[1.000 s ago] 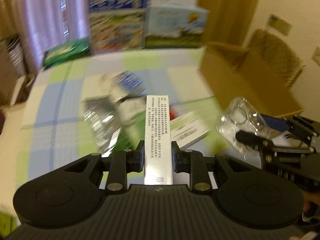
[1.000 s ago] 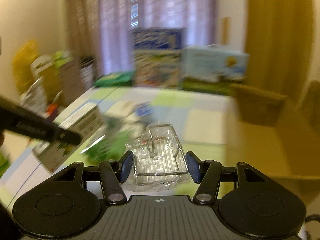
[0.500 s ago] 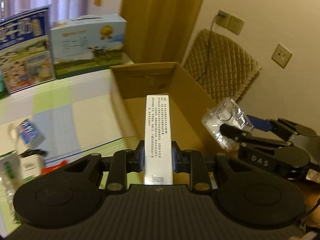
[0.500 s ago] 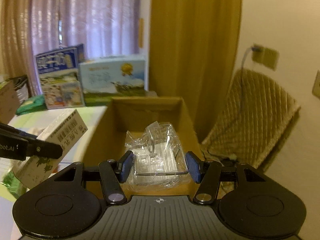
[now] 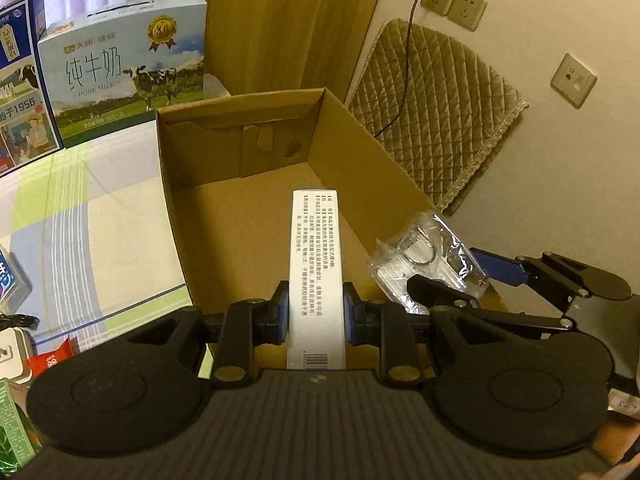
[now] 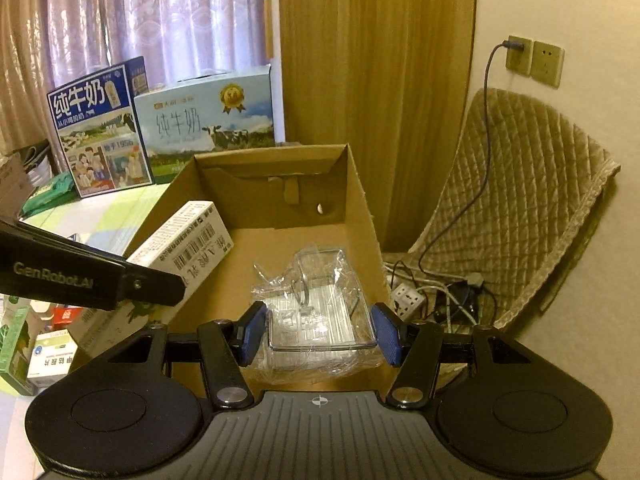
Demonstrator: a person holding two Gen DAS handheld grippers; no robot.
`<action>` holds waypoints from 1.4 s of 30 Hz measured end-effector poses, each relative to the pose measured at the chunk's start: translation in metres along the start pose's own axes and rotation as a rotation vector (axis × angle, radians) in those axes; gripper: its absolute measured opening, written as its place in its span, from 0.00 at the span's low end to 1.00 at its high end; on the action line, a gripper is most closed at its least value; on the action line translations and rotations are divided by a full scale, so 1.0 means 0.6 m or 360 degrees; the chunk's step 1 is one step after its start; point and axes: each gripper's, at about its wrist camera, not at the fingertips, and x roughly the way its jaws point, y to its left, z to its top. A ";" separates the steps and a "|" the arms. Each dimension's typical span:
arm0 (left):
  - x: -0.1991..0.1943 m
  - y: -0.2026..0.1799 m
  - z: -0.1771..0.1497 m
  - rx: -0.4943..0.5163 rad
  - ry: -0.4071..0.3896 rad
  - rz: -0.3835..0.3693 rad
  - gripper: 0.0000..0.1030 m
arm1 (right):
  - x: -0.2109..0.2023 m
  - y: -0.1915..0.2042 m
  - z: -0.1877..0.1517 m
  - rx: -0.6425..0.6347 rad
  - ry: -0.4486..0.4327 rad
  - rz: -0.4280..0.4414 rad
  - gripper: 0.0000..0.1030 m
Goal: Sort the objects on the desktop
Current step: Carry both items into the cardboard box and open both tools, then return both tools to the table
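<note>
An open brown cardboard box (image 5: 240, 208) stands at the table's right end, and both grippers hover over it. My left gripper (image 5: 315, 314) is shut on a long white box (image 5: 316, 256) with printed text, which points into the cardboard box. In the right wrist view the same white box (image 6: 188, 240) hangs over the cardboard box's (image 6: 360, 208) left wall. My right gripper (image 6: 320, 334) is shut on a clear plastic package (image 6: 320, 312), held above the box floor. From the left wrist view, that package (image 5: 428, 260) sits over the box's right wall.
Two milk cartons (image 6: 204, 120) stand behind the box on the checked tablecloth (image 5: 100, 208). Small packets (image 6: 48, 356) lie on the table at left. Right of the table are a quilted chair (image 6: 528, 200), a power strip (image 6: 408, 300) with cables, and wall sockets (image 5: 456, 4).
Both grippers swung right from the cluttered table to above the cardboard box, then came closer over its opening. Each still holds its item.
</note>
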 end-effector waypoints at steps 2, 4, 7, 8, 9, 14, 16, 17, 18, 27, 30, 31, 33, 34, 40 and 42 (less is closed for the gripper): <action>0.004 -0.001 0.000 0.0004 0.0010 0.0003 0.21 | 0.004 0.000 0.000 0.0004 0.0014 0.0006 0.53; 0.007 -0.001 -0.001 0.0006 0.0014 0.0009 0.21 | 0.007 -0.001 -0.001 0.0004 0.0022 0.0006 0.53; 0.007 0.000 -0.001 0.0006 0.0005 0.0021 0.21 | 0.011 -0.001 -0.004 0.0004 0.0040 0.0006 0.53; 0.007 0.000 0.000 0.0007 0.0000 0.0028 0.23 | 0.012 0.000 -0.004 0.0003 0.0043 0.0007 0.53; 0.005 0.000 0.001 0.0006 -0.0004 0.0036 0.25 | 0.013 0.001 -0.005 0.0002 0.0046 0.0007 0.53; -0.016 0.003 0.000 0.0028 -0.0057 0.0071 0.26 | 0.014 0.008 -0.005 -0.0004 0.0052 0.0010 0.53; -0.028 0.008 0.000 0.0017 -0.0079 0.0077 0.26 | 0.015 0.012 -0.004 -0.0008 0.0053 0.0013 0.53; -0.034 0.010 -0.001 0.0016 -0.0089 0.0082 0.26 | 0.016 0.014 -0.004 -0.0011 0.0055 0.0018 0.53; -0.041 0.013 -0.002 0.0010 -0.0099 0.0085 0.26 | 0.016 0.017 -0.003 -0.0016 0.0057 0.0023 0.53; -0.109 0.046 -0.026 -0.0028 -0.0197 0.0143 0.32 | -0.006 0.046 0.007 -0.0083 -0.0038 0.0020 0.68; -0.134 0.064 -0.038 -0.0050 -0.0222 0.0182 0.33 | -0.017 0.064 0.009 -0.0123 -0.0068 0.0019 0.69; -0.143 0.071 -0.042 -0.0058 -0.0228 0.0194 0.34 | -0.022 0.072 0.009 -0.0137 -0.0078 0.0020 0.69; -0.160 0.085 -0.052 -0.0073 -0.0241 0.0213 0.35 | -0.031 0.088 0.009 -0.0161 -0.0100 0.0028 0.70; -0.170 0.093 -0.058 -0.0081 -0.0248 0.0226 0.36 | -0.037 0.096 0.008 -0.0172 -0.0111 0.0035 0.71; -0.240 0.160 -0.106 -0.0132 -0.0291 0.0353 0.49 | -0.079 0.161 0.006 -0.0228 -0.0196 0.0115 0.78; -0.268 0.196 -0.129 -0.0185 -0.0298 0.0418 0.54 | -0.094 0.189 0.003 -0.0243 -0.0227 0.0158 0.81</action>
